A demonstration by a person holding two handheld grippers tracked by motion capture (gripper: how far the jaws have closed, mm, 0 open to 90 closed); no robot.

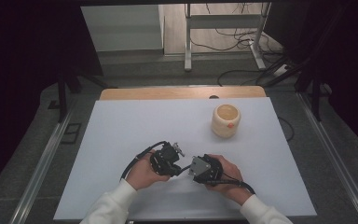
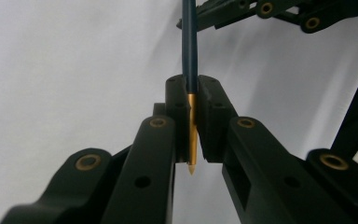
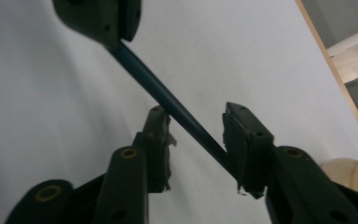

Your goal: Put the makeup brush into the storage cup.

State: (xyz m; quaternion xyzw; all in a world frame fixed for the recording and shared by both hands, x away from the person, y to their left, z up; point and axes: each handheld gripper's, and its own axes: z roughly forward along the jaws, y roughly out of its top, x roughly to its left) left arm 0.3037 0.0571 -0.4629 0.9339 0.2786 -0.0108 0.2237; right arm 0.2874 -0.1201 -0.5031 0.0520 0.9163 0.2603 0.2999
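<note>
Two grippers meet low over the middle of the white bench (image 1: 121, 135), and between them I have a thin dark-blue pen (image 2: 189, 42) with a gold tip. My left gripper (image 2: 193, 121) has its jaws clamped together on the gold section, the point poking out just below the pads and the blue shaft running up and away toward the other tool. My right gripper (image 3: 198, 144) has its jaws apart; the shaft crosses the gap on a slant and looks to rest against, or slip behind, the right-hand pad, well clear of the left one. In the high view both hands sit side by side, near the bench's front edge.

I judge the pen light, stiff and slick, so it could swivel in a single pinch. The better hold is mid-shaft, square across the pads, not on the tapered gold end. A pale round cup (image 1: 226, 120) stands well apart, further back on the right.
</note>
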